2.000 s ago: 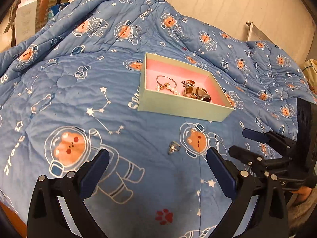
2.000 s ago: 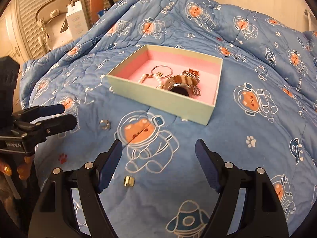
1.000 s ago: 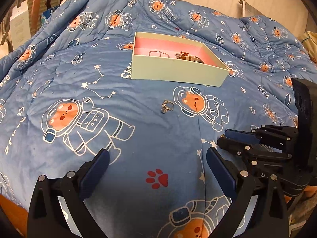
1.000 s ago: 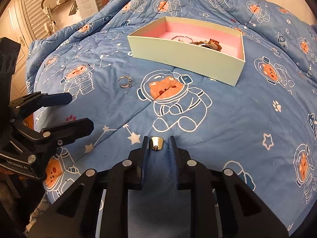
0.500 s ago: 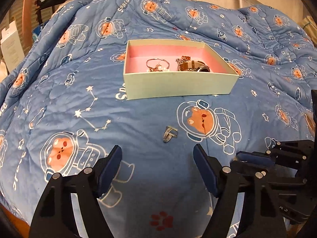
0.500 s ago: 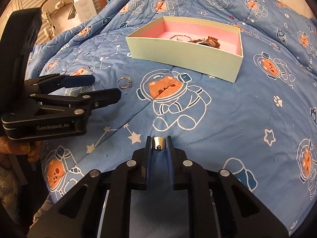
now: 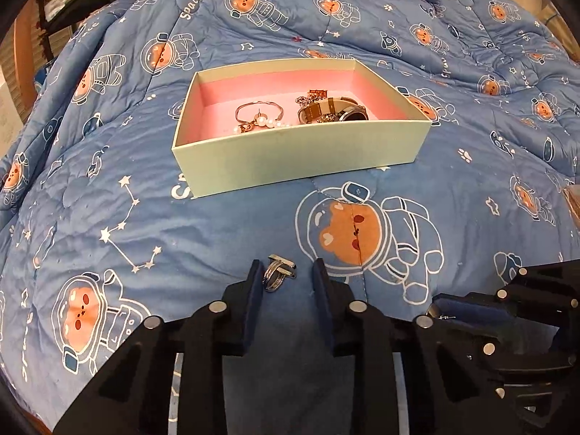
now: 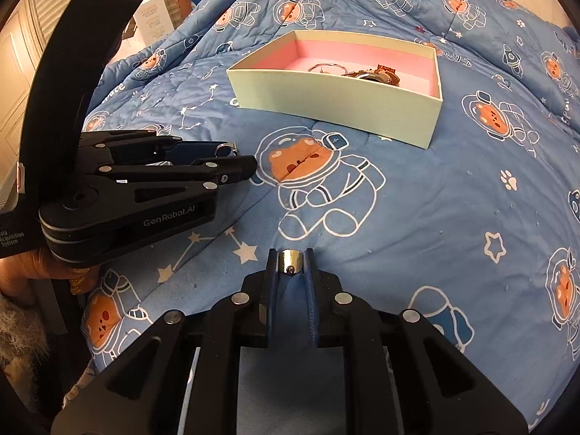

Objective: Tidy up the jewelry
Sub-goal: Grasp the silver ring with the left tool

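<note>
I am working over a blue quilt (image 7: 203,224) printed with astronaut bears, holding tongs in each hand. My right gripper (image 8: 291,266) is clenched on a small gold ring (image 8: 290,261), pinched upright between the blue pads at the very tips. My left gripper (image 7: 286,279) is partly closed around a silver multi-band ring (image 7: 277,275) lying on the quilt; one pad touches the ring's left edge, the other stands just beside it with a gap, so nothing is gripped yet. Beyond both sits an open pale-green box (image 7: 301,156) with a pink lining, and inside it lie a pearl bracelet (image 7: 259,117) and a wristwatch (image 7: 335,113). My guess is the next step is closing on the silver ring and carrying both rings to the box. The risks, as I judge them: the soft quilt may give under the tips, so the pads catch fabric or push the ring flat and away; and the gold ring, held only at the tips, could twist out and vanish into a fold if my grip eases.
</note>
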The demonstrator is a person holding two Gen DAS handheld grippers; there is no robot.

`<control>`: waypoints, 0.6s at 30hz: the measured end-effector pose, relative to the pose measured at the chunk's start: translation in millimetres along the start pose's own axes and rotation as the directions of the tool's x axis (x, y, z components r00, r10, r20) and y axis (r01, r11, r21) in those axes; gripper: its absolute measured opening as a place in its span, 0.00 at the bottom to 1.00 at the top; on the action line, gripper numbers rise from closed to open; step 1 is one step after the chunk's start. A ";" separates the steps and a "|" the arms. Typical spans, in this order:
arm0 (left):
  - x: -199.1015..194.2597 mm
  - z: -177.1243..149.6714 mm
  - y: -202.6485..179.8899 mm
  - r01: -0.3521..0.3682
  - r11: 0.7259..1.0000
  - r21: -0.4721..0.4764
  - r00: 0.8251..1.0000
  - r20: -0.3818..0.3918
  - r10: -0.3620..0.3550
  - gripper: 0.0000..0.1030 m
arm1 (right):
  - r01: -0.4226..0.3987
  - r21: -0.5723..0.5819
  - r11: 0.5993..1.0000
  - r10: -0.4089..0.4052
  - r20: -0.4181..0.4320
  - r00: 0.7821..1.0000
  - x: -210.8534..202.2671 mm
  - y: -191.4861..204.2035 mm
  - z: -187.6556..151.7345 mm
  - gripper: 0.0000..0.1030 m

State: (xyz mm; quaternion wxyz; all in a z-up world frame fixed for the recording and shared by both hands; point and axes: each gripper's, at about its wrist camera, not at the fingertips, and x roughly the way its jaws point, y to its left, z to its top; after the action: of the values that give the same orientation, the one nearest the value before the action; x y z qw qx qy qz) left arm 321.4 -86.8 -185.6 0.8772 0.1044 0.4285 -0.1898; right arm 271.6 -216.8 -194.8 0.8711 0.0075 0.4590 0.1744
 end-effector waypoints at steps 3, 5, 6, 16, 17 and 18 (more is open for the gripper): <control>-1.1 -0.1 1.7 0.013 1.000 -0.017 1.000 0.003 -0.013 0.15 | -0.001 0.003 1.000 0.001 0.002 1.000 -0.5 0.0 -0.1 0.14; -2.3 -0.1 4.1 0.027 0.999 -0.035 1.000 0.006 -0.027 0.15 | -0.004 0.011 1.000 0.004 0.004 1.000 -1.1 -0.1 -0.9 0.14; -2.9 -0.1 5.0 0.034 0.999 -0.041 0.999 0.007 -0.034 0.15 | -0.006 0.015 1.000 0.006 0.005 1.000 -1.3 -0.4 -1.1 0.14; -6.4 -2.3 14.2 0.097 0.990 -0.105 0.995 0.014 -0.096 0.15 | -0.021 0.034 0.999 0.021 0.009 1.000 -2.4 -3.2 -0.1 0.14; -7.0 -2.9 15.2 0.103 0.989 -0.109 0.995 0.016 -0.102 0.15 | -0.021 0.034 0.999 0.021 0.009 1.000 -2.9 -2.9 0.1 0.14; -7.8 -3.6 15.8 0.108 0.988 -0.112 0.994 0.017 -0.106 0.15 | -0.020 0.034 0.999 0.020 0.009 1.000 -2.7 -3.1 0.0 0.14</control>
State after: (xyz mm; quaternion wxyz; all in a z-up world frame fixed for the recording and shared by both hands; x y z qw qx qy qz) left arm 321.2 -69.3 -181.3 0.8727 0.0305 0.4385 -0.2126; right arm 271.1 -220.6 -193.2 0.8711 0.0278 0.4580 0.1753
